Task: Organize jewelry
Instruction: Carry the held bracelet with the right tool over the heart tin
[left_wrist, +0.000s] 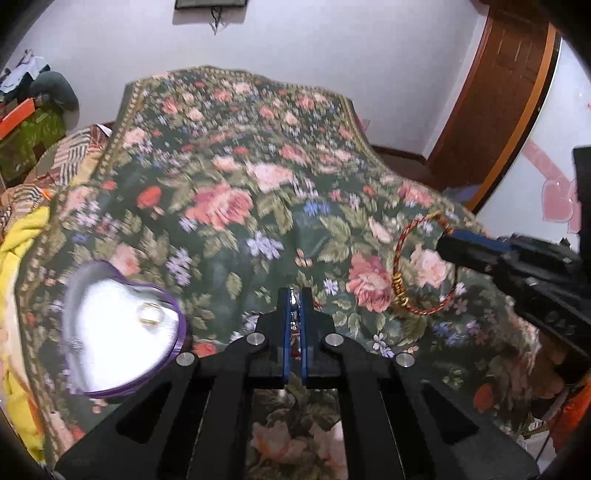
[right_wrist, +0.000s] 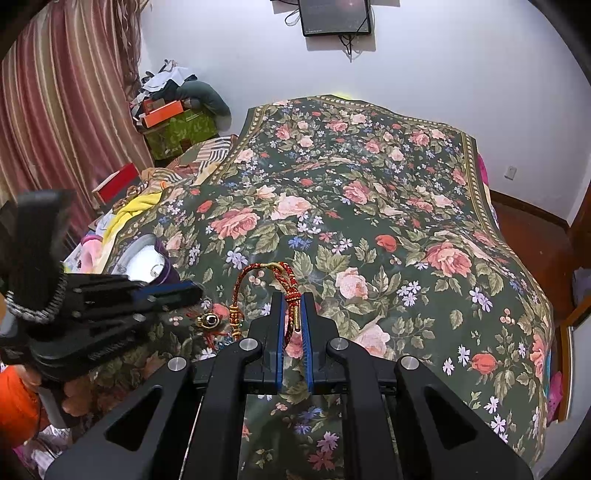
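Floral bedspread (right_wrist: 369, 221) under everything. Heart-shaped box (left_wrist: 122, 325) sits off to the left gripper's (left_wrist: 294, 295) left, a ring (left_wrist: 149, 314) inside. Right gripper (right_wrist: 293, 299) pinches the red braided bracelet (right_wrist: 258, 273); left gripper is clamped on a small silvery pendant (left_wrist: 293, 301).

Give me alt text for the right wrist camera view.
The right gripper is shut on a red and gold cord bracelet, lifted above a dark floral bedspread. At left, the left gripper pinches the bracelet's bead end, with a purple heart-shaped box behind it.
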